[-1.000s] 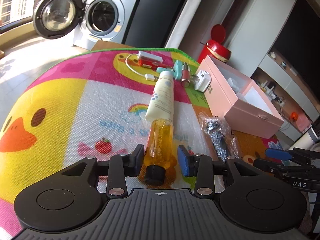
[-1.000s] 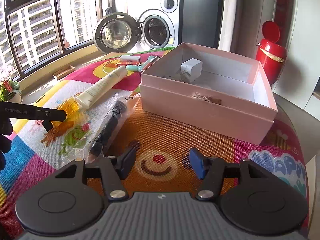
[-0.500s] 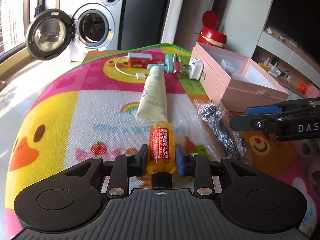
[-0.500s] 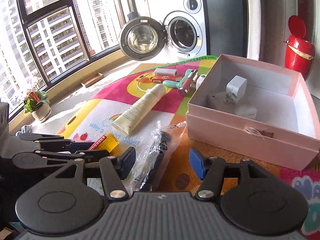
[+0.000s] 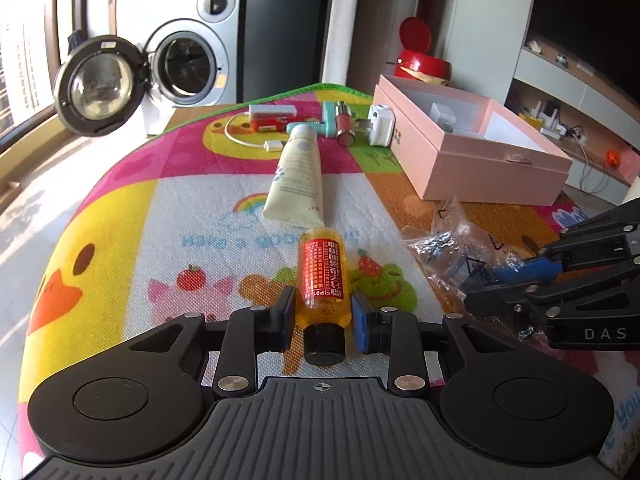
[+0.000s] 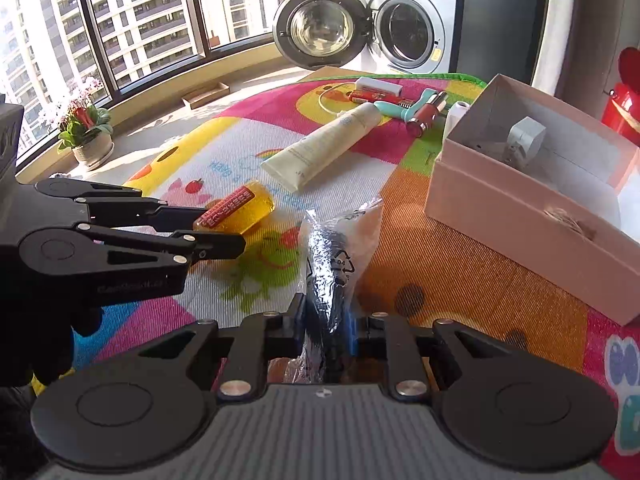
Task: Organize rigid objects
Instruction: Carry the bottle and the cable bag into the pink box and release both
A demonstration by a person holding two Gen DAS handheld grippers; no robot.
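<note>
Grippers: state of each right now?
Left gripper: shut on the orange bottle.
Right gripper: jaws closing on the plastic bag, pads already pressing it.

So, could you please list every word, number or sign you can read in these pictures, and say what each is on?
"DAS": side of the right gripper.
"04" inside a recycling triangle: clear plastic bag.
"P01": red label of the orange bottle; its other print is too small.
Play mat lettering: mirrored, not readable.
Cream tube print: too small.

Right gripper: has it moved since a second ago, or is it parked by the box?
Yes. The right gripper has shifted left, away from the pink box, to the plastic bag; its jaws are closing on the bag.
</note>
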